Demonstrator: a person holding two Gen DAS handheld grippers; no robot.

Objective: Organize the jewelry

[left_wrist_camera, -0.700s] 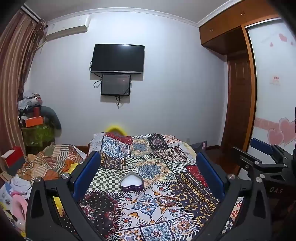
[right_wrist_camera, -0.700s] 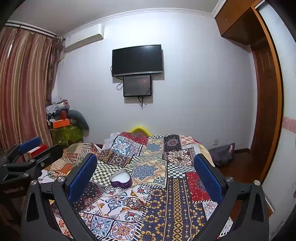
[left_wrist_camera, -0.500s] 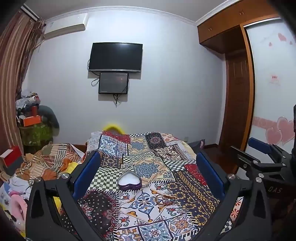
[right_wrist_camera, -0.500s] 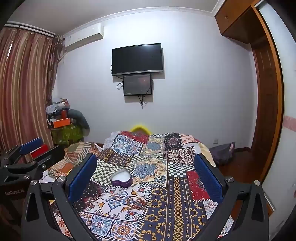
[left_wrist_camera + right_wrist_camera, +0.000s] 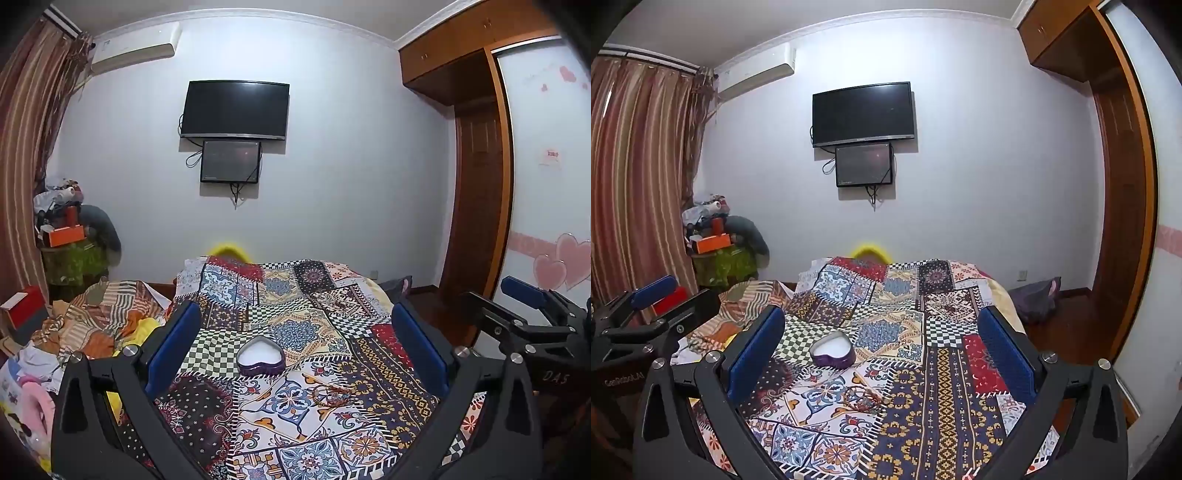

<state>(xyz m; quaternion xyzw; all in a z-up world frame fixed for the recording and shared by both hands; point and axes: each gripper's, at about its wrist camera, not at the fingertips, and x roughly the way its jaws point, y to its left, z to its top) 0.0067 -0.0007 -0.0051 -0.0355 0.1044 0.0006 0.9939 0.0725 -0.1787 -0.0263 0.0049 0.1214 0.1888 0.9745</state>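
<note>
Both wrist cameras look slightly downward along a patchwork bed (image 5: pixel 295 369) toward the far wall's television (image 5: pixel 863 112), side by side; both show the heart-shaped box (image 5: pixel 260 357) at lower centre.

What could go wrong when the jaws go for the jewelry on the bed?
1. The bracelets are thin and lie flat on the busy patterned quilt, so wide-open jaws may miss them or pinch cloth.
2. The open heart box sits on soft bedding and may tip if bumped.
</note>
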